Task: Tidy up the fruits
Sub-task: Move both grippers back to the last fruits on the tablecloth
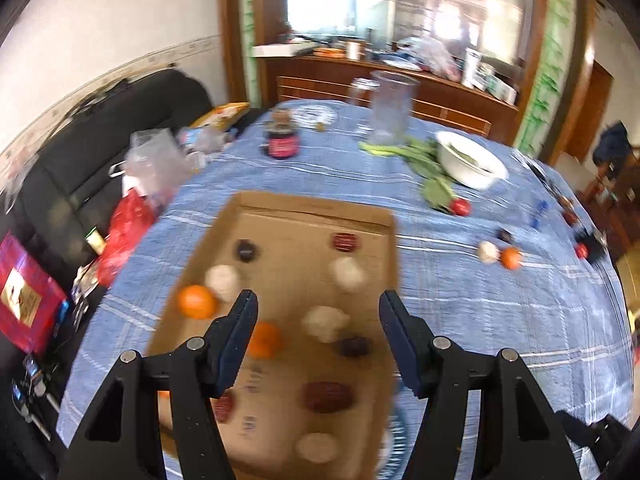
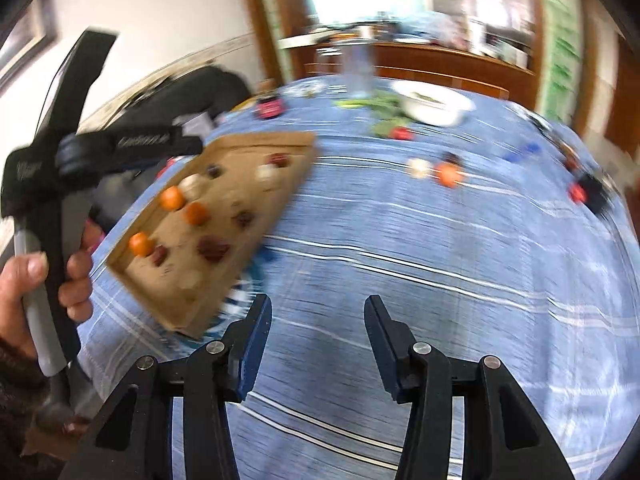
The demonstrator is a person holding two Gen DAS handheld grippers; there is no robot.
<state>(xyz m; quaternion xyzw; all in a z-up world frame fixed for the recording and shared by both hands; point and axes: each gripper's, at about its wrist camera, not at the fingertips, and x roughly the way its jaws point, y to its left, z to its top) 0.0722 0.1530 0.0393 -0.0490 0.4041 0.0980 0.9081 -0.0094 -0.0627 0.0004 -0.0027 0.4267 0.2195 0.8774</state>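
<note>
A shallow cardboard tray [image 1: 312, 208] lies on the blue checked tablecloth [image 1: 480, 320]. It holds several fruits: oranges [image 1: 196, 301], white ones [image 1: 347, 273] and dark red dates [image 1: 328, 396]. My left gripper [image 1: 318, 300] is open and empty above the tray. In the right wrist view the tray [image 2: 280, 144] sits at the left, with the left gripper's body beside it. My right gripper [image 2: 318, 304] is open and empty over bare cloth [image 2: 440, 260]. A loose orange [image 1: 511, 258] and white fruit [image 1: 488, 251] lie at the right; the same orange [image 2: 449, 173] shows in the right wrist view.
A white bowl [image 1: 472, 160] with leafy greens [image 1: 424, 160], a clear plastic jug [image 1: 390, 108], a dark jar [image 1: 281, 140] and a red fruit [image 1: 460, 206] stand at the far side. Plastic bags [image 1: 152, 160] and a black sofa [image 1: 100, 152] are on the left.
</note>
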